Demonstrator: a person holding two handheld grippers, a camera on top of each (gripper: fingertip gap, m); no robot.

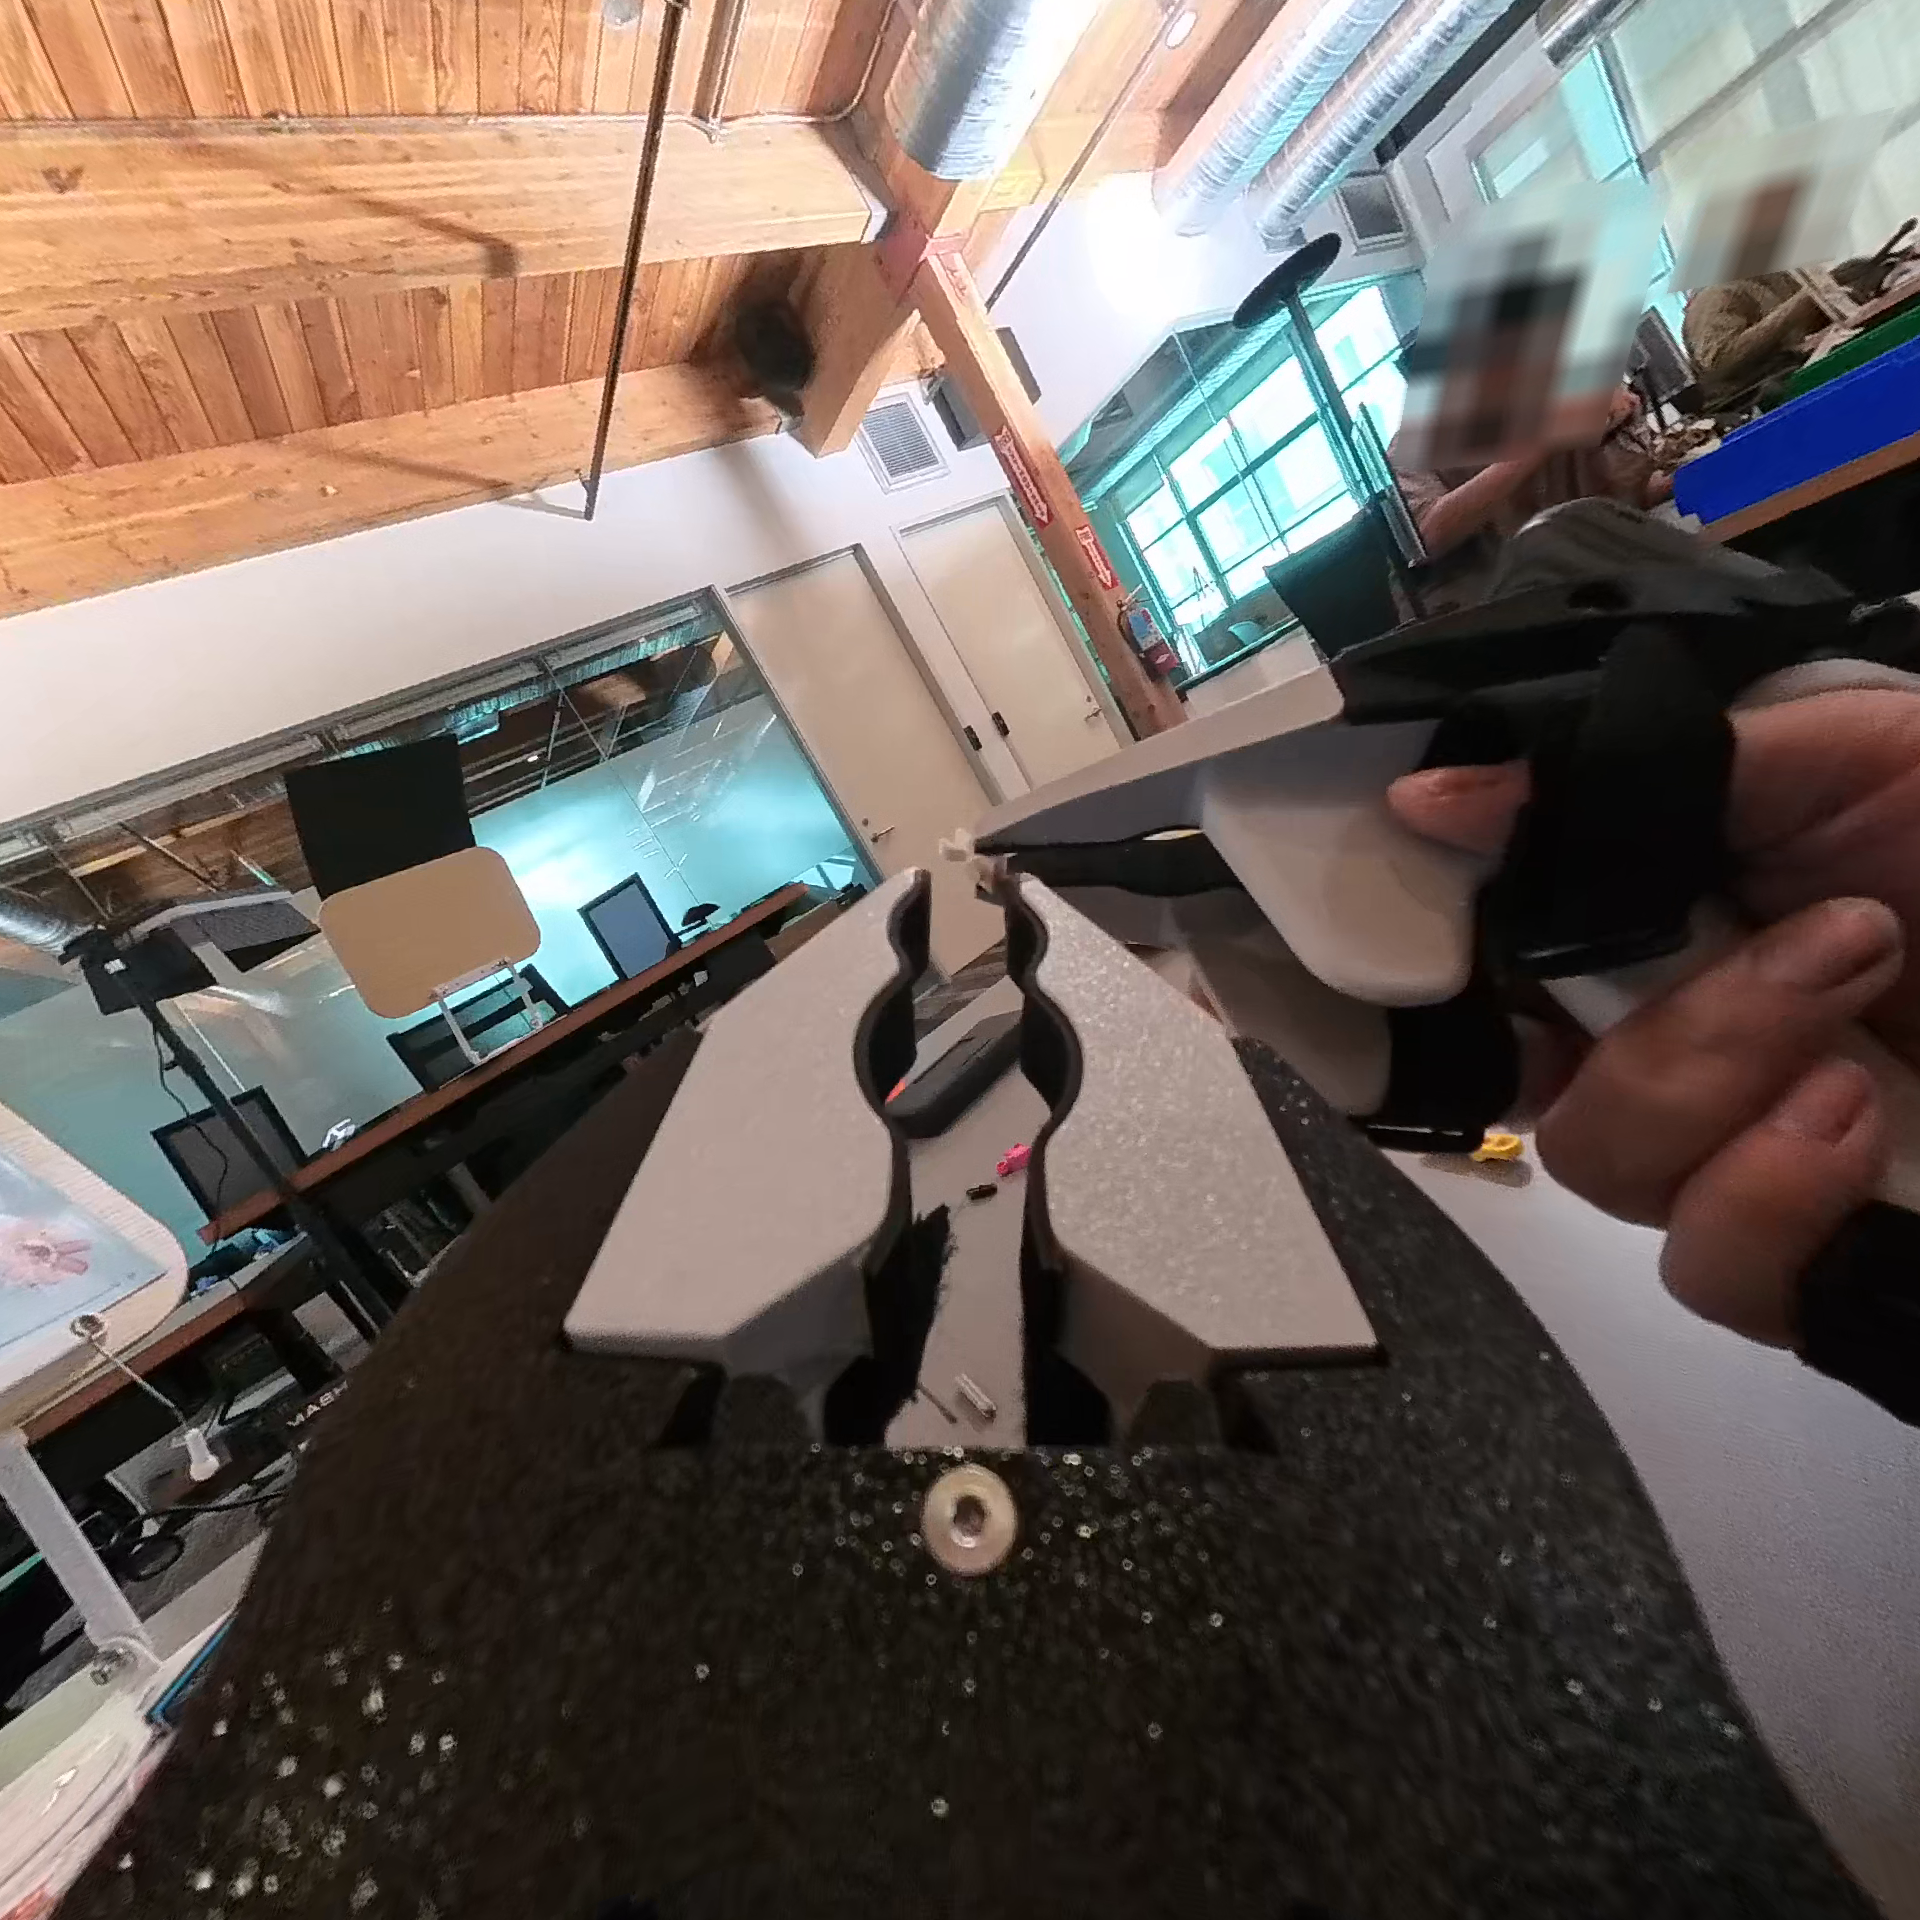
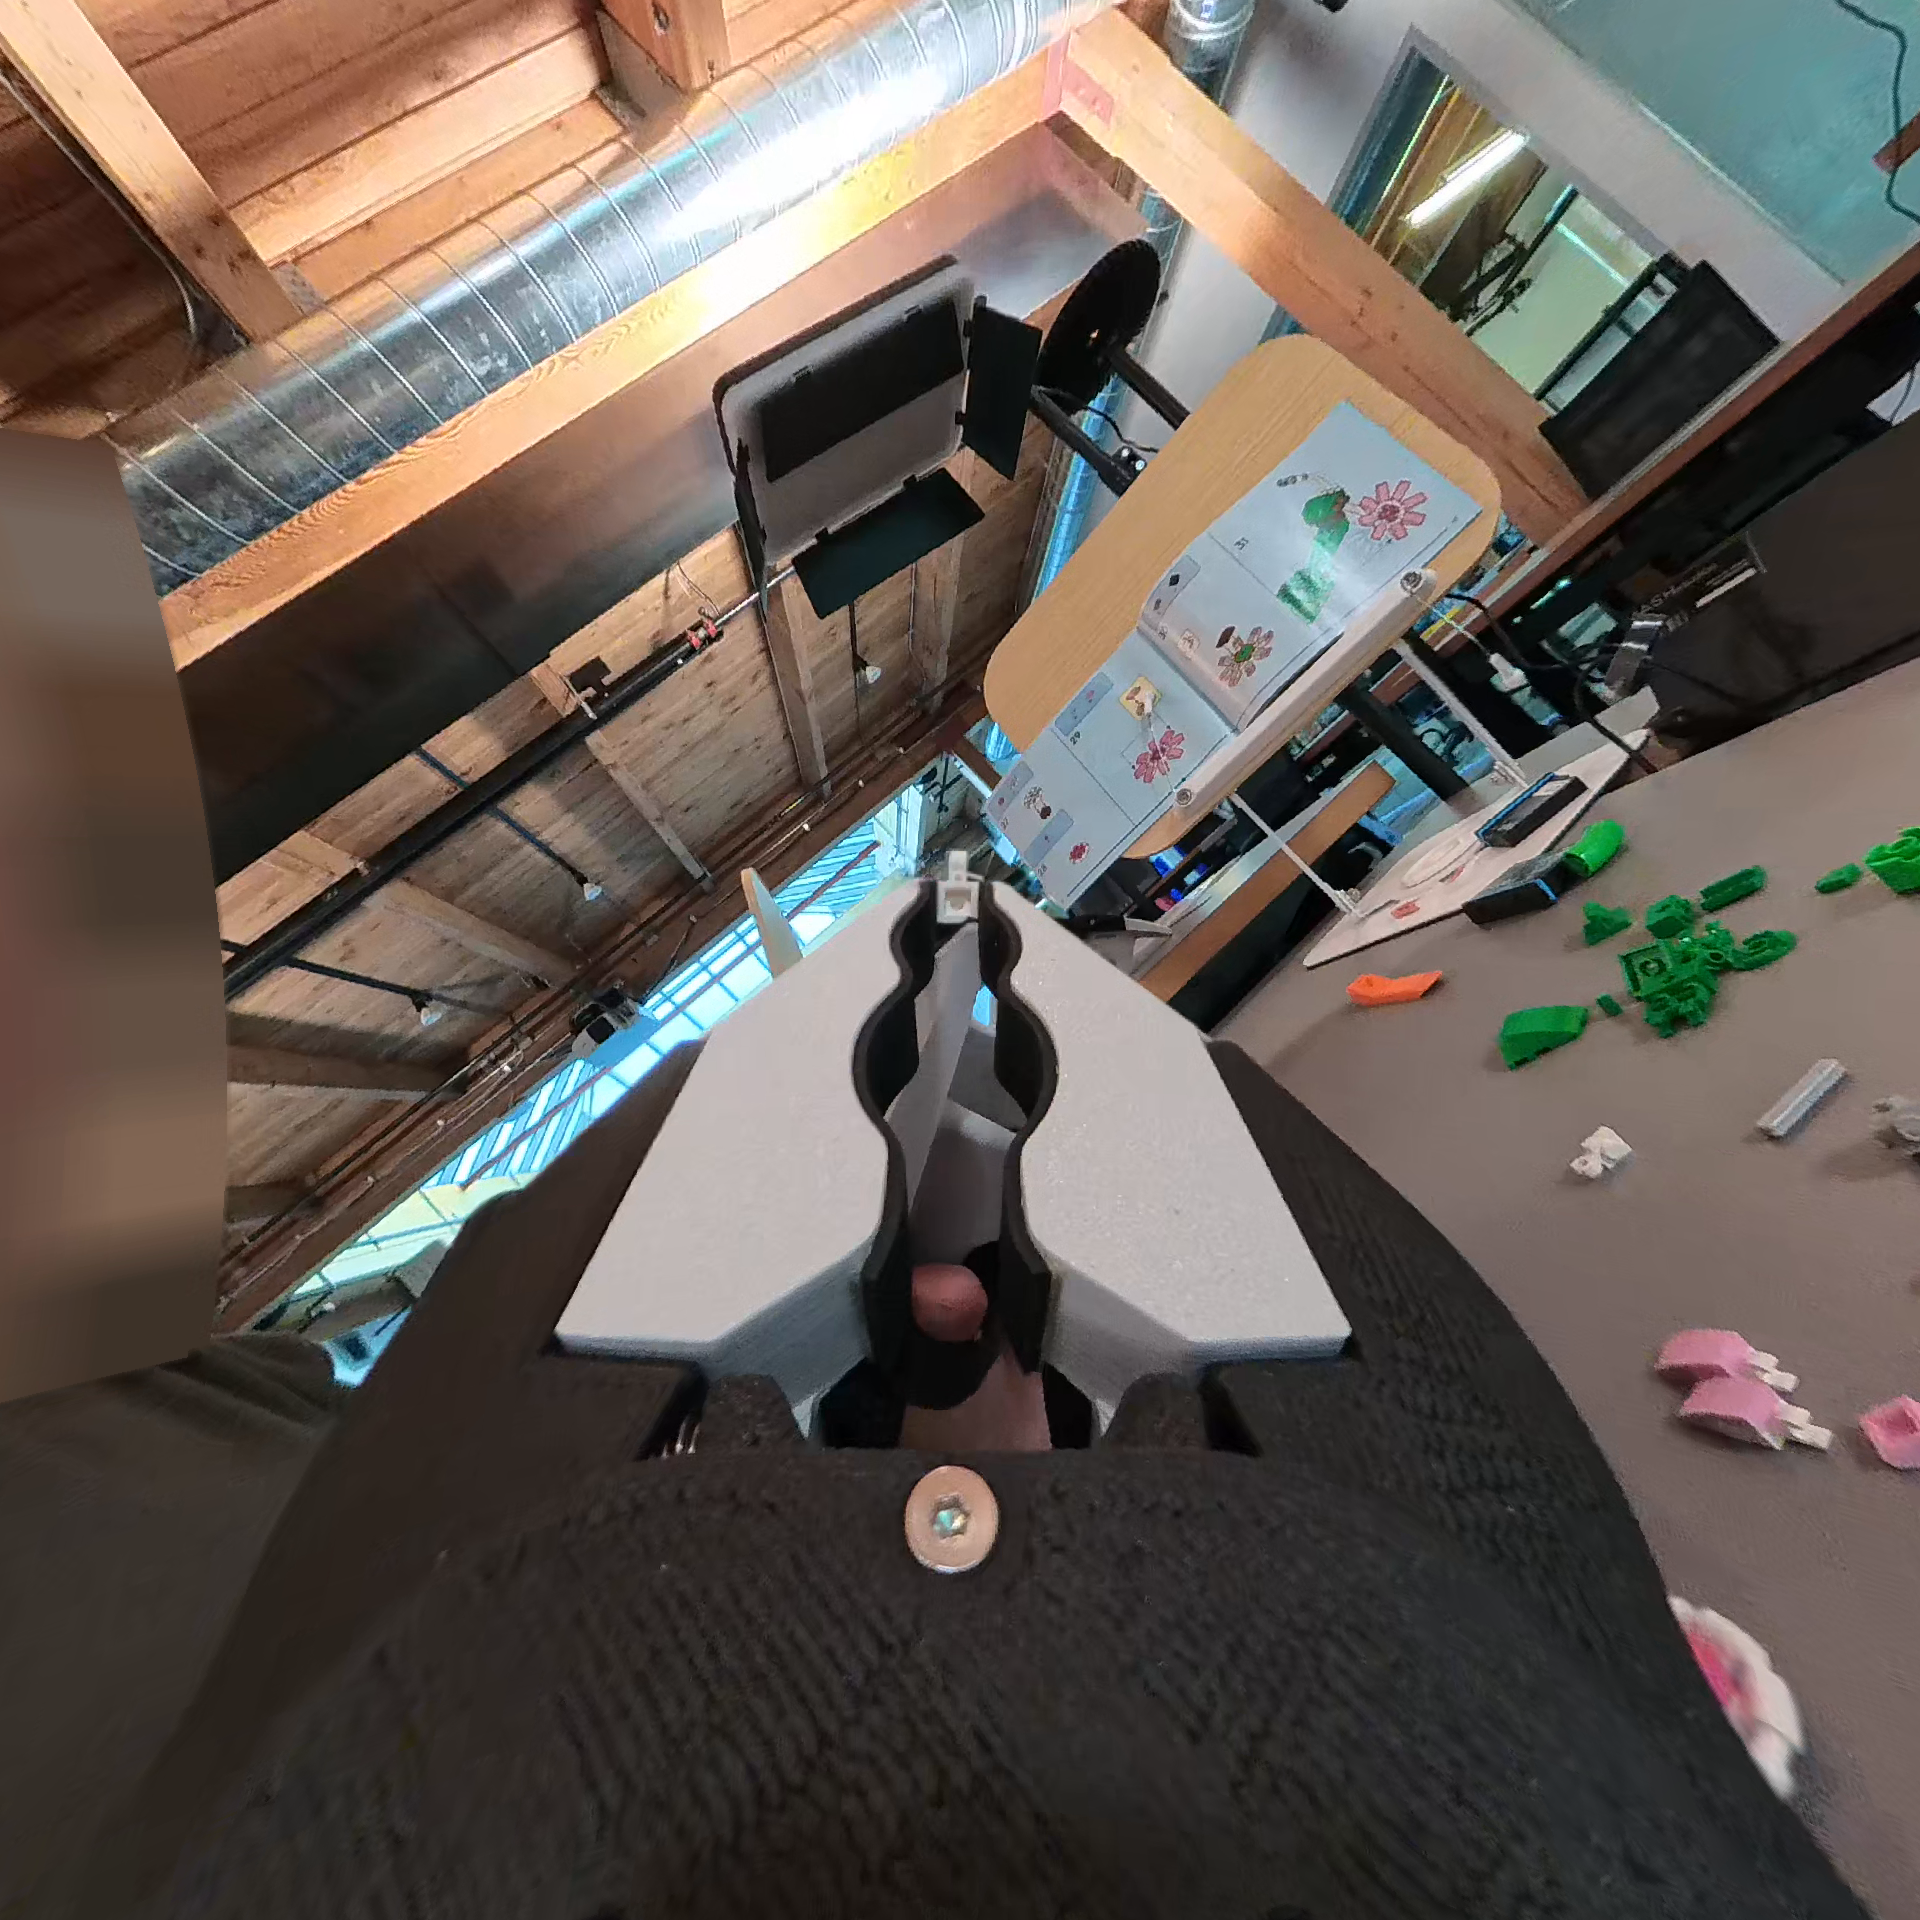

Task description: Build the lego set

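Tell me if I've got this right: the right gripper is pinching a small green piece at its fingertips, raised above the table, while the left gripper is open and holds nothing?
Not quite: the small piece pinched by the right gripper is white, not green, as the right wrist view shows. The green pieces lie on the table. The rest stands: the left gripper is open and holds nothing.

Both views are bright and daylit, with strong wide-angle bending: beams and ducts (image 2: pixel 582 270) curve toward the frame edges. In the left wrist view, windows (image 1: pixel 1247 468) at upper right glow teal-white and blow out, and a glare patch whitens the wall beside them. In the right wrist view, a warm highlight streaks the beam under the duct. Blur smears the lower right corner of the right wrist view. The near gripper bodies at the bottom look soft and speckled.
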